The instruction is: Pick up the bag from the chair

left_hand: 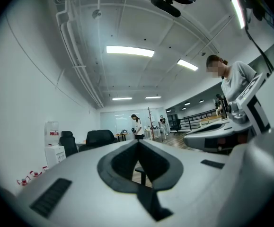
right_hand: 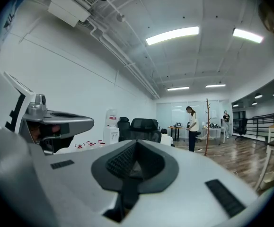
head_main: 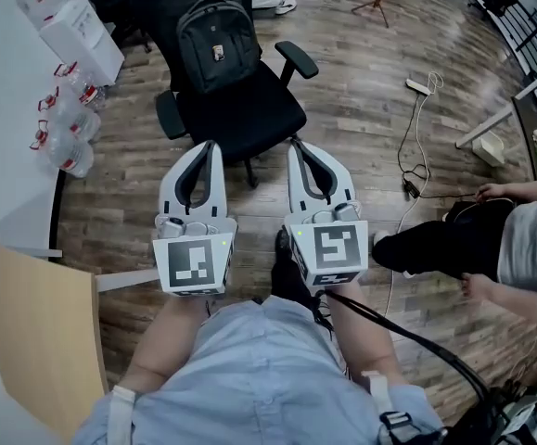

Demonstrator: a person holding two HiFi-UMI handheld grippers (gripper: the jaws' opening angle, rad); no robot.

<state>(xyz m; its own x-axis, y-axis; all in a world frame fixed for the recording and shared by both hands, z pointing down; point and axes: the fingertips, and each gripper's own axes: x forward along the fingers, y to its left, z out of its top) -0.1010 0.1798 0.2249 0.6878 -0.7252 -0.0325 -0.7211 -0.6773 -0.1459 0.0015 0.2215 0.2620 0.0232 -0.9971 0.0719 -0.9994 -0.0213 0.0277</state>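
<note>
A black backpack [head_main: 215,43] stands upright on the seat of a black office chair [head_main: 249,109], leaning on its backrest, at the top middle of the head view. My left gripper [head_main: 212,146] and right gripper [head_main: 297,146] are held side by side close to my body. Their tips reach the chair's near edge, well short of the bag. Both are shut with nothing between the jaws. In the left gripper view the left gripper [left_hand: 137,142] has its tips together, and so does the right gripper [right_hand: 137,142] in its own view. I cannot make out the bag in either gripper view.
Several water bottles [head_main: 64,128] and a white dispenser [head_main: 83,35] line the left wall. A wooden table corner [head_main: 36,332] is at my left. A power strip [head_main: 419,86] with a cable lies on the floor at right. A seated person's leg [head_main: 435,244] reaches in from the right.
</note>
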